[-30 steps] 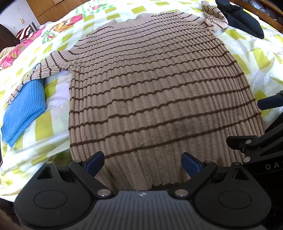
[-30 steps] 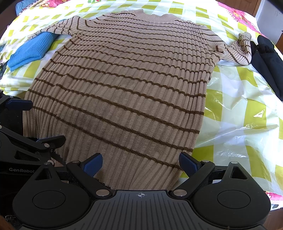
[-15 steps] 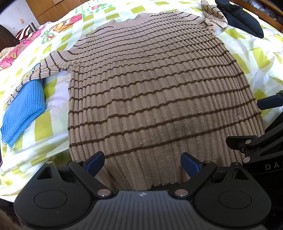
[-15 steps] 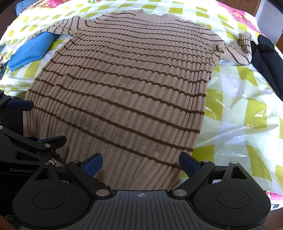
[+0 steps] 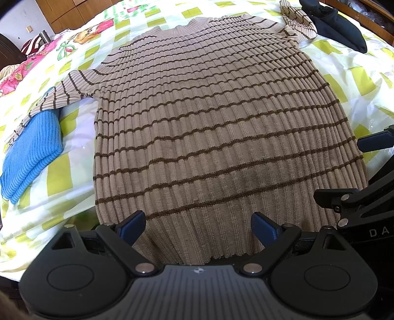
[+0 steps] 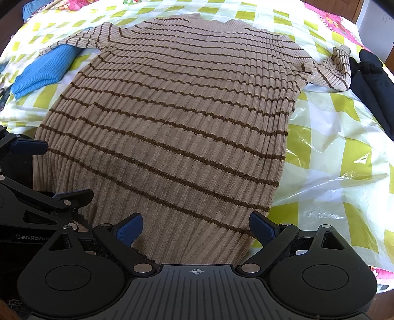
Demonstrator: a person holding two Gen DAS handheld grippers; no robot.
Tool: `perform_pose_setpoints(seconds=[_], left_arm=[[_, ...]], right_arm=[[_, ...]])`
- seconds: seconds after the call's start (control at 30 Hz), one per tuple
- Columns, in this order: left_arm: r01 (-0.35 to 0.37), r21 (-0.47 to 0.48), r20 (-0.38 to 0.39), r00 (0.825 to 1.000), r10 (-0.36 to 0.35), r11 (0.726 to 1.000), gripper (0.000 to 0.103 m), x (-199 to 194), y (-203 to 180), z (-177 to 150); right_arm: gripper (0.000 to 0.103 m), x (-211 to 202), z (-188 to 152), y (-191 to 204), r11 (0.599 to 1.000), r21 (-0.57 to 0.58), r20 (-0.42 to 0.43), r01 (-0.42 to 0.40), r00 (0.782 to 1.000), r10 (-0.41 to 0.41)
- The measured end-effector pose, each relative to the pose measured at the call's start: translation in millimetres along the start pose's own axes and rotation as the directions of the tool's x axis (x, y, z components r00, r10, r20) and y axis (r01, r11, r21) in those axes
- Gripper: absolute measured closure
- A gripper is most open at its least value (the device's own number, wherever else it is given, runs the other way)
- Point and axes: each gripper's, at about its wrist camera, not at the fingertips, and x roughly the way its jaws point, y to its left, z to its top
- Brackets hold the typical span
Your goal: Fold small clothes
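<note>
A tan ribbed sweater with dark brown stripes (image 5: pixel 216 128) (image 6: pixel 177 128) lies flat on the bed, hem nearest me, neck at the far end. Its left sleeve (image 5: pixel 64 91) stretches out to the side, and its right sleeve (image 6: pixel 332 71) is bunched up. My left gripper (image 5: pixel 198 225) hovers open over the hem's left half with nothing between its blue fingers. Over the hem's right half my right gripper (image 6: pixel 195 225) is open too. Each gripper shows at the edge of the other's view.
The bed has a white and lime-green checked cover (image 6: pixel 339 152). A folded blue knit (image 5: pixel 32 147) (image 6: pixel 44 71) lies partly under the left sleeve. A dark garment (image 5: pixel 337 32) (image 6: pixel 374 78) sits by the right sleeve. Wooden furniture (image 5: pixel 73 12) stands beyond the bed.
Both views have shifted very slightly; the sweater lies the same and both grippers stay open above the hem.
</note>
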Motion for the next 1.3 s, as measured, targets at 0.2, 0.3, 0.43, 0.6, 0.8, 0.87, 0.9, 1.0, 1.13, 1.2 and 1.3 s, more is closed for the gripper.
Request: perform_pose_setpoints(seconds=[0.2,0.3,0.43,0.6,0.8,0.87,0.9,1.0,1.13,1.2,1.3], left_arm=[[0.001,0.001,-0.003,1.000,-0.001,1.000,0.000,1,-1,0],[0.001,0.001,-0.003,1.000,-0.001,1.000,0.000,1,-2,-1],[0.002,0.000,-0.004,1.000,-0.002,1.000,0.000,1,-2,-1],[0.001,0.000,-0.004,1.000,-0.001,1.000,0.000,1,-2,-1],[-0.004,0.003,-0.004,1.000,0.004,1.000,0.000,2,-2,-1],[-0.004,0.001,-0.006,1.000,0.004,1.000,0.000,3,-1,-1],[-0.006,0.001,-0.006,1.000,0.006,1.000,0.001,3,-1,-1],[-0.012,0.001,-0.004,1.000,0.012,1.000,0.001,2,1,0],[-0.024,0.003,0.004,1.000,0.024,1.000,0.001,0,2,2],[-0.033,0.006,0.018,0.999,0.033,0.999,0.001,-2,3,4],[-0.059,0.013,0.049,0.997,0.059,0.998,0.001,-5,4,11]], right_arm=[[0.009,0,1,3,1.000,-0.002,0.002,-0.001,1.000,0.001],[0.009,1,1,3,1.000,-0.002,0.002,-0.002,1.000,0.002],[0.009,1,0,2,1.000,-0.002,0.002,-0.002,1.000,0.002],[0.009,1,0,3,1.000,-0.002,0.002,-0.002,1.000,0.002],[0.009,1,0,2,1.000,-0.002,0.002,-0.005,1.000,0.005],[0.009,3,1,3,1.000,-0.001,0.000,-0.007,1.000,0.007],[0.009,4,1,3,1.000,-0.001,-0.001,-0.009,1.000,0.009],[0.009,5,3,4,1.000,-0.001,-0.001,-0.013,1.000,0.013],[0.009,6,4,6,1.000,-0.004,0.004,-0.021,1.000,0.021],[0.009,5,6,4,1.000,-0.004,0.011,-0.024,1.000,0.024],[0.009,2,10,2,1.000,0.004,0.035,-0.023,0.999,0.023]])
